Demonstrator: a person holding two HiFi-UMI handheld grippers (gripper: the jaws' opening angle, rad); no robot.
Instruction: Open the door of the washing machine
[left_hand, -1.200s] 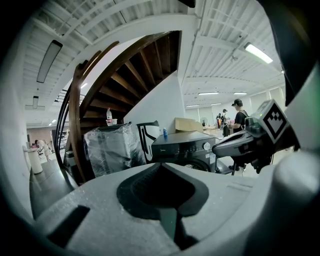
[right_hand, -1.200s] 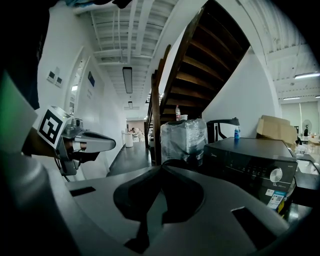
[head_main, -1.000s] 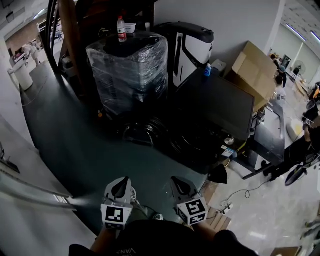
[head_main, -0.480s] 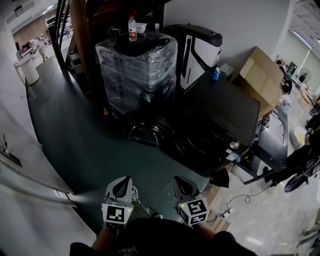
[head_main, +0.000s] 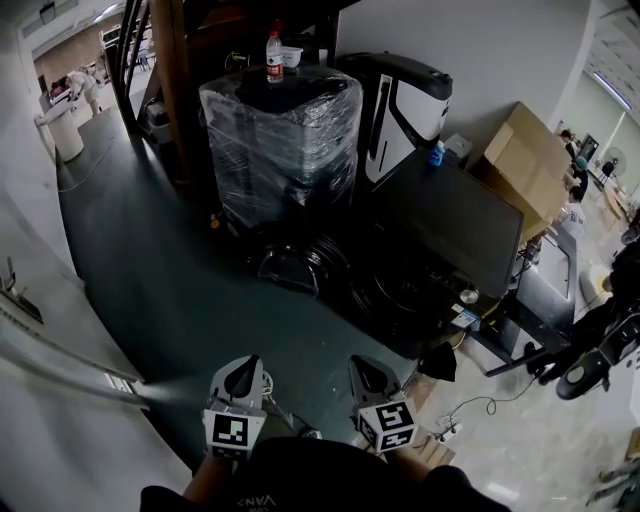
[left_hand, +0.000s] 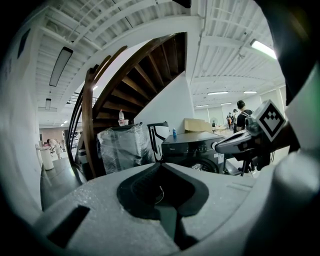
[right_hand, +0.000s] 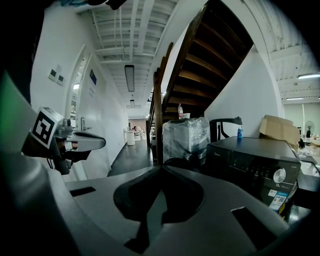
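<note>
Both grippers sit low and close to the person's body. The left gripper (head_main: 245, 364) has its jaws pressed together on nothing, and the right gripper (head_main: 359, 362) is the same, jaws closed and empty. The washing machine (head_main: 445, 225), a dark front-loader, stands ahead and to the right, well apart from both grippers. Its round door (left_hand: 202, 165) is shut and faces this way. A small blue bottle (head_main: 437, 153) sits at the back of its top. Just left of it is a white-and-black appliance (head_main: 405, 100), and further left a bulky unit wrapped in plastic film (head_main: 285, 140) carries a water bottle (head_main: 273, 55) on top. Coiled black hose (head_main: 300, 265) lies on the floor in front of the wrapped unit, beside the machine's front. A wooden staircase (left_hand: 132, 80) rises behind it all, and a cardboard box (head_main: 525, 155) leans to the right. The dark green floor (head_main: 150, 270) runs open between the grippers and the machine, with a pale wall (head_main: 45, 410) along the left. To the right, a cable (head_main: 480, 405) trails across lighter flooring.
</note>
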